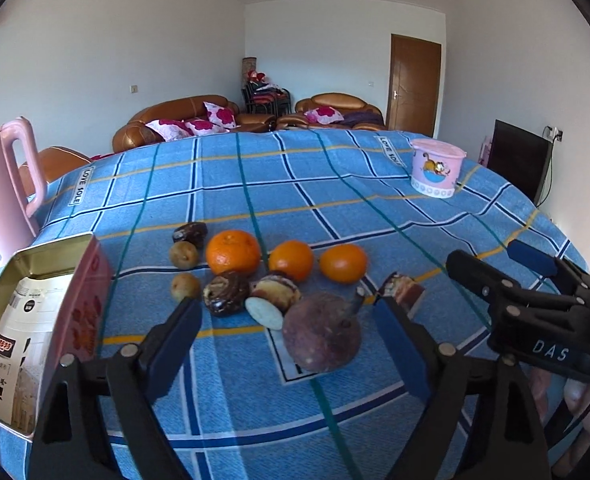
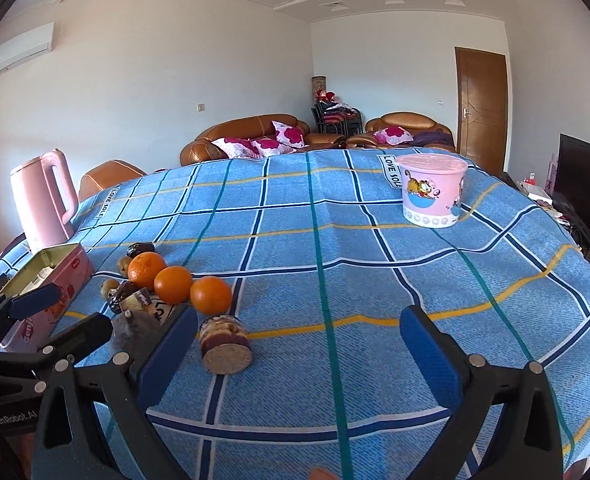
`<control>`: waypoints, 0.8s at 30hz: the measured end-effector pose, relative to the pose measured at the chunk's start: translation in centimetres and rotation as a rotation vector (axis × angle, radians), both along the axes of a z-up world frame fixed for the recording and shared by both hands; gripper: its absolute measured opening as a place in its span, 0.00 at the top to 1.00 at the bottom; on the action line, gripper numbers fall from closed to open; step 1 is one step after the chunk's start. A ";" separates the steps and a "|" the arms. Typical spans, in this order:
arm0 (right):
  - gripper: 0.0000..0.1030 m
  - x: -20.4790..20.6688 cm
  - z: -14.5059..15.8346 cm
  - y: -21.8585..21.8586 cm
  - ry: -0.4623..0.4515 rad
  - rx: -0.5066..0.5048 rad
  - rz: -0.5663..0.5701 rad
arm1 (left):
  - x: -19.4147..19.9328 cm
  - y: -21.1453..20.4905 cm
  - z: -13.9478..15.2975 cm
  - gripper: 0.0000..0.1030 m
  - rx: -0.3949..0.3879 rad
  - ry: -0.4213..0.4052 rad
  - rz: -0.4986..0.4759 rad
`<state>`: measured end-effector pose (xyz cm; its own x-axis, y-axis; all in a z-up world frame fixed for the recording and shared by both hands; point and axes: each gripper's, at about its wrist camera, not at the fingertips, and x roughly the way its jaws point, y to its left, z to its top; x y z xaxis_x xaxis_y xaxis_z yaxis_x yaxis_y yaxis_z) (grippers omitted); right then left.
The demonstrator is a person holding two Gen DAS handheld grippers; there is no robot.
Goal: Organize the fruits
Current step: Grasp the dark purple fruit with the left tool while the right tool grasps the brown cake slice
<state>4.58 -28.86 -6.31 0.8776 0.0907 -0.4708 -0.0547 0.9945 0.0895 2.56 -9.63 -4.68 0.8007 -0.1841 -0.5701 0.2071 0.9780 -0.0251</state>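
Fruits (image 1: 233,258): three round oranges, small brown ones and a big purple one (image 1: 322,332) between the wide-open left claw (image 1: 287,322). The right claw (image 2: 299,344) is open, empty.

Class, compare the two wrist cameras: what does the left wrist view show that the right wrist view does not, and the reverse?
Only the left wrist view shows the open pink tin's papers inside and the purple passion fruit clearly, between the left gripper's open jaws.

Only the right wrist view shows the wall air conditioner.

Both show three oranges, the pink kettle and the cartoon tub.
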 end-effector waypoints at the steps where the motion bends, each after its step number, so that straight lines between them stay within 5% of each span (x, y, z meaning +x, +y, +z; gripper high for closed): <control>1: 0.01 0.0 -0.1 -0.3 0.001 0.008 -0.006 | 0.2 -0.3 -0.1 0.12 0.004 0.007 -0.003; 6: 0.01 0.1 -0.3 -1.1 0.000 0.035 -0.014 | 1.3 -1.4 -0.9 0.26 0.049 0.059 -0.005; 14: 0.01 0.1 -0.1 -0.5 -0.002 0.023 0.010 | 1.8 -1.5 -1.5 0.51 0.006 0.118 -0.103; 21: 0.25 1.2 -0.3 0.9 0.031 0.000 0.074 | 1.4 -0.3 -1.2 0.52 -0.060 0.113 -0.107; 24: 0.25 1.6 -0.4 1.5 0.044 -0.017 0.105 | 0.7 0.7 -1.0 0.52 -0.075 0.079 -0.092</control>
